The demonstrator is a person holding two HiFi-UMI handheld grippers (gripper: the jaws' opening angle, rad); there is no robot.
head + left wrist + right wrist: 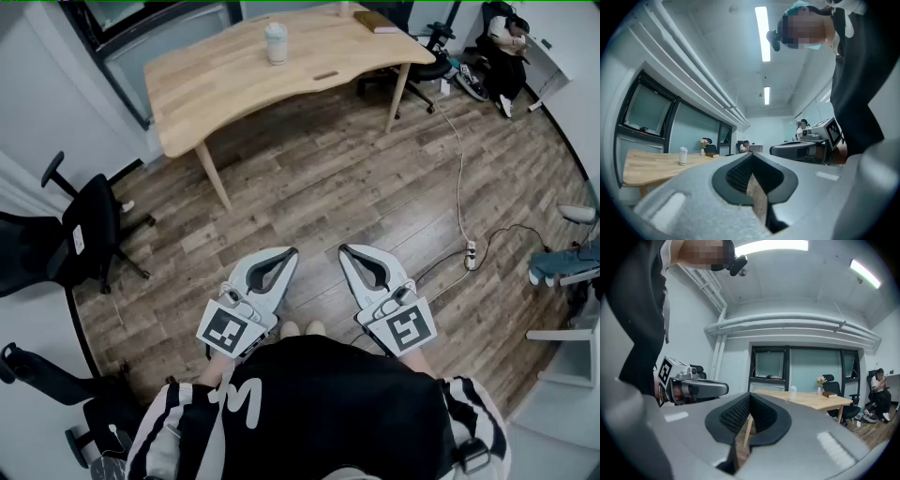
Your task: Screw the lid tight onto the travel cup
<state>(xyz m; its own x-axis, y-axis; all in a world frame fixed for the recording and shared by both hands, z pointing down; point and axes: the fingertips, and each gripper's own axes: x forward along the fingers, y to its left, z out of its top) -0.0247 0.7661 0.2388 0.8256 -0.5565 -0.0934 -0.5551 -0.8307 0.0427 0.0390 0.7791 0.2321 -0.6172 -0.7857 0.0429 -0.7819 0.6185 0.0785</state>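
The white travel cup (pixel 275 42) stands upright on the far wooden table (pixel 216 84), with a lid on its top. It also shows small in the left gripper view as the cup (pixel 683 155) and in the right gripper view as the cup (pixel 792 393). My left gripper (pixel 286 254) and right gripper (pixel 347 251) are held side by side close to my body, over the wooden floor, far from the table. Both point level toward the table. Each has its jaws shut with nothing between them. The left gripper (pixel 751 155) and right gripper (pixel 750 396) look across the room.
A book (pixel 375 21) and a small flower vase (pixel 702 149) share the table. Black office chairs (pixel 89 225) stand at the left, another chair (pixel 427 66) beside the table's right end. A cable and power strip (pixel 471 255) lie on the floor. A seated person (pixel 502 37) is at the far right.
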